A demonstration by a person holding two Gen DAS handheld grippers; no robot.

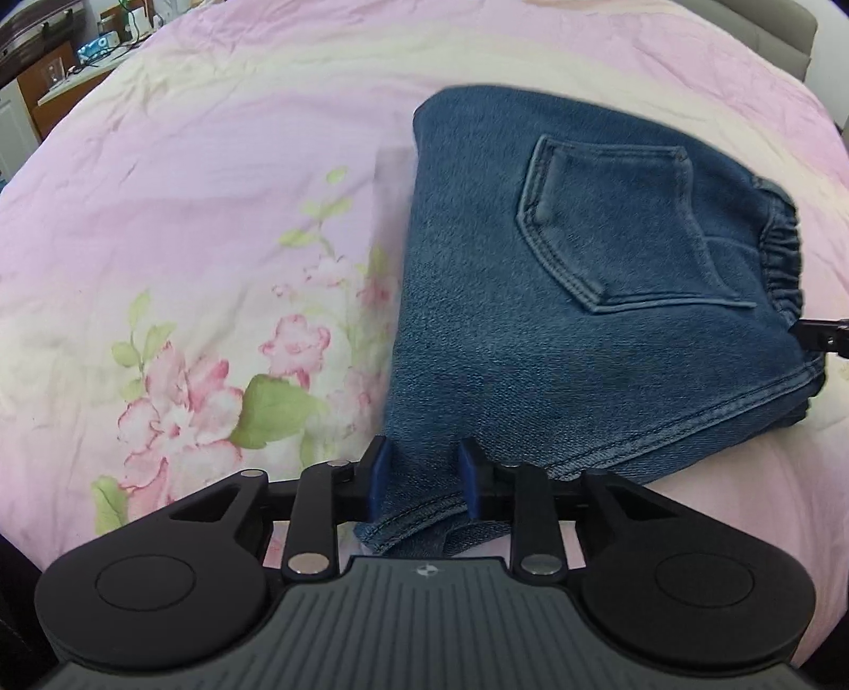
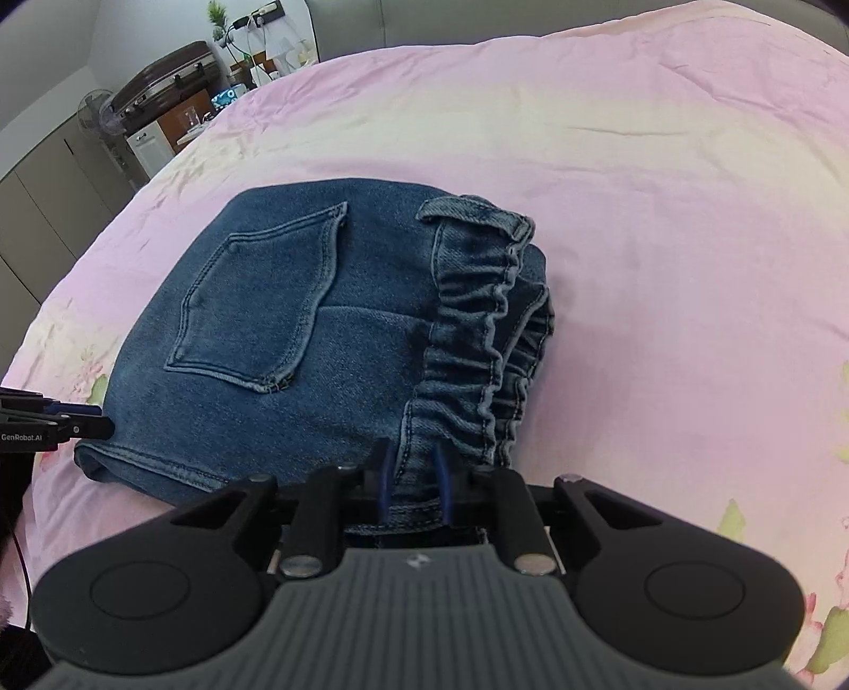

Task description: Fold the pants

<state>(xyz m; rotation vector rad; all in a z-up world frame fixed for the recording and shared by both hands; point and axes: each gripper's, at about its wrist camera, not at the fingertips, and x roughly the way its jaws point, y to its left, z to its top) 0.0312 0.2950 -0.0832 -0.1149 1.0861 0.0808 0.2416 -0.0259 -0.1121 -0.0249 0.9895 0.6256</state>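
the pants point(image 1: 583, 297) are blue denim, folded into a thick bundle that lies on the bed point(image 1: 212, 186), which wears a pink sheet printed with pink flowers and green leaves. a back pocket point(image 1: 610, 223) faces up on the top layer, and the gathered elastic waistband point(image 2: 477, 339) runs along one end of the bundle, with a belt loop point(image 2: 477, 215) standing at its far corner.

the left gripper point(image 1: 424, 485) is at the near hem end of the bundle. its two blue-padded fingers point(image 1: 379, 477) stand a little way apart with a stitched hem edge of the denim between them; the cloth fills the gap and both pads press against it, so the fingers are closed on the pants. in the right wrist view the same gripper point(image 2: 79, 419) shows as a black tip at the left, touching the near corner of the bundle.

the right gripper point(image 2: 414, 485) is at the waistband end. its fingers point(image 2: 443, 483) are drawn close together and pinch a fold of the waistband, with a strip of hem showing just below them. in the left wrist view it point(image 1: 817, 334) shows only as a black tip at the right edge, touching the waistband side of the pants.

beyond the far edge of the bed stand a cabinet point(image 2: 159, 132) carrying small items, a fan point(image 2: 98, 111) and a potted plant point(image 2: 217, 16).
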